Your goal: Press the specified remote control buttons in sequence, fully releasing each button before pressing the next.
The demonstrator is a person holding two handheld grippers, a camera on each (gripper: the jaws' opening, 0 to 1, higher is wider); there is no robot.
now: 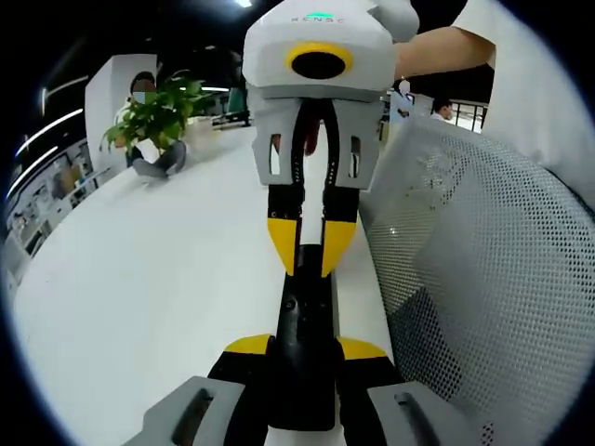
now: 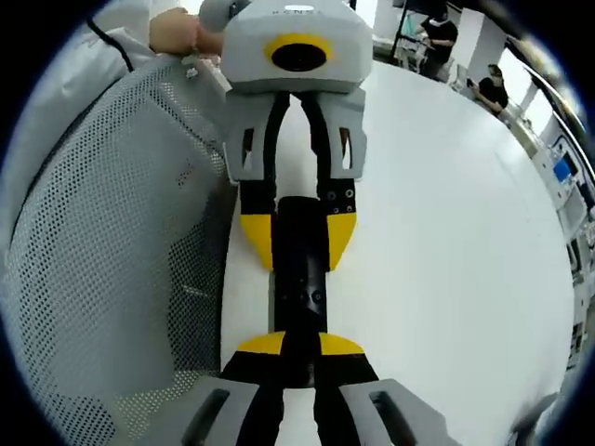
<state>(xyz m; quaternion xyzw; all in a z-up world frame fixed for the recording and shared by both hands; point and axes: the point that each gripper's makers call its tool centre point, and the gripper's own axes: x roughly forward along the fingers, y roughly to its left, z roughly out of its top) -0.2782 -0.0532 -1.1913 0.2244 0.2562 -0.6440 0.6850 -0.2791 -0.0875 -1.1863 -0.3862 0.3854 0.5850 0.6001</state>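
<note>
A black remote control [image 1: 303,344] [image 2: 299,265] lies lengthwise between the two grippers, just above the white table [image 1: 158,279] [image 2: 437,242]. My left gripper [image 1: 306,347] [image 2: 297,237] is shut on its sides, a yellow-tipped jaw on each long edge. My right gripper [image 2: 301,345] [image 1: 310,246] faces it from the other end. Its jaws are drawn almost together, and their yellow tips sit over the remote's other end. Whether the tips touch a button is hidden.
A grey mesh chair back [image 1: 483,279] [image 2: 112,242] stands close beside the remote at the table's edge. A potted plant [image 1: 158,116] stands at the far end of the table. A person's sleeve and arm [image 1: 521,65] reach in, and people [image 2: 488,88] stand further back.
</note>
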